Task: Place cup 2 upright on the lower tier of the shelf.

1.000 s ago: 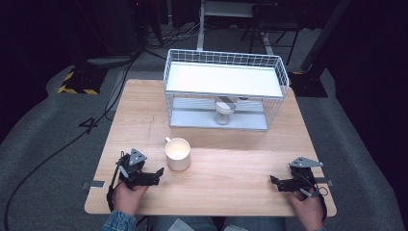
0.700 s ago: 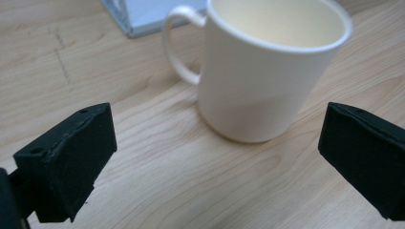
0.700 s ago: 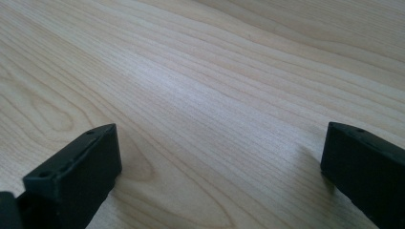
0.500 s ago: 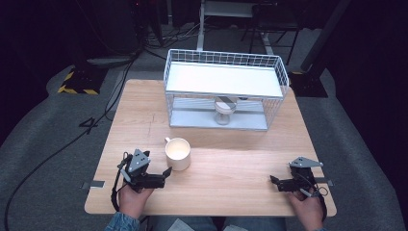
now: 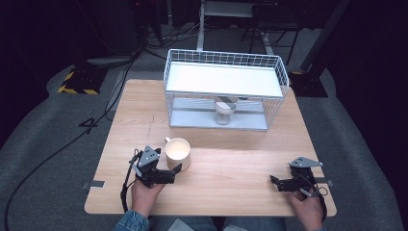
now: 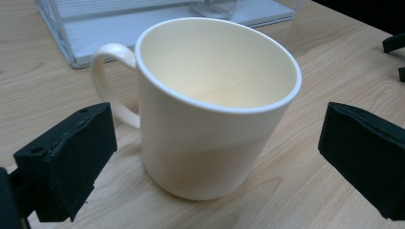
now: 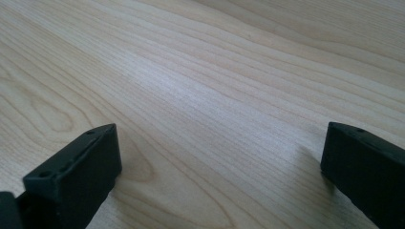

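The left tool [image 6: 210, 157] stands open around the cream mug [image 6: 215, 109]; close evenly on its body, avoiding the handle.

Both grippers are black, blocky things. The left gripper [image 5: 176, 168] and right gripper [image 5: 273, 180] each carry a grey three-cornered plate on top, with a black cable looping off the back. Jaw pads are chunky matte rectangles with small holes on their top faces. There's a denim sleeve [image 5: 129, 222] on the left arm.
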Demonstrator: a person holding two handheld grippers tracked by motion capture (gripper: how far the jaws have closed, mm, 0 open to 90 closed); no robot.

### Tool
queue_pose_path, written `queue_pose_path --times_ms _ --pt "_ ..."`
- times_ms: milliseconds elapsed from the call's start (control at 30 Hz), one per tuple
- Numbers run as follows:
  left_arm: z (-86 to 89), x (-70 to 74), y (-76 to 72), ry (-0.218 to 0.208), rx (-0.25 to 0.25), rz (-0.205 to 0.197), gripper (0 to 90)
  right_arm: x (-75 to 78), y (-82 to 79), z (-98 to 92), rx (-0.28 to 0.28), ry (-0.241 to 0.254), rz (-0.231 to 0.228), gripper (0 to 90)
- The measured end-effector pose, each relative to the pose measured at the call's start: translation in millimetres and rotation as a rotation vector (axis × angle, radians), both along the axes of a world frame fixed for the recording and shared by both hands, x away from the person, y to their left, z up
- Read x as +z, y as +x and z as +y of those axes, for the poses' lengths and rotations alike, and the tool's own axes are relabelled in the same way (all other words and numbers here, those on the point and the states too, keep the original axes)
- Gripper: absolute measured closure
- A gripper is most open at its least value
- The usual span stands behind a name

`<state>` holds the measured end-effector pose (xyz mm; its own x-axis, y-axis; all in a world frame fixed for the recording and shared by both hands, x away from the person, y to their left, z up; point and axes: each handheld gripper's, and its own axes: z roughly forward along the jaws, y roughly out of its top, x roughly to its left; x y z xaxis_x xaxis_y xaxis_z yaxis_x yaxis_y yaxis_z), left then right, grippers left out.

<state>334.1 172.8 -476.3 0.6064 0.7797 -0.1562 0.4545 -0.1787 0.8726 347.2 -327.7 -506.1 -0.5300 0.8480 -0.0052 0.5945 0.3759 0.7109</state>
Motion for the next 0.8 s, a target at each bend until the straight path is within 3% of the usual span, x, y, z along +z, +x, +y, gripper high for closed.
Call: queue_pose_path --times_ms 167,300,467,800 --pt "-7.1 -3.2 5.7 0.022 0.004 -0.023 0.0 0.0 0.0 -0.1 0.001 -0.001 0.0 0.0" --pt "-11.7 -7.3 12.1 0.019 0.006 -0.009 0.0 0.0 0.0 -0.1 0.001 -0.001 0.0 0.0" --pt "-21.7 -10.8 17.7 0.074 0.004 -0.022 0.0 0.0 0.0 -0.1 0.001 -0.001 0.0 0.0" --pt "-29.9 -17.8 28.9 0.064 0.031 0.001 0.0 0.0 0.0 0.0 0.0 0.0 0.0 0.0"
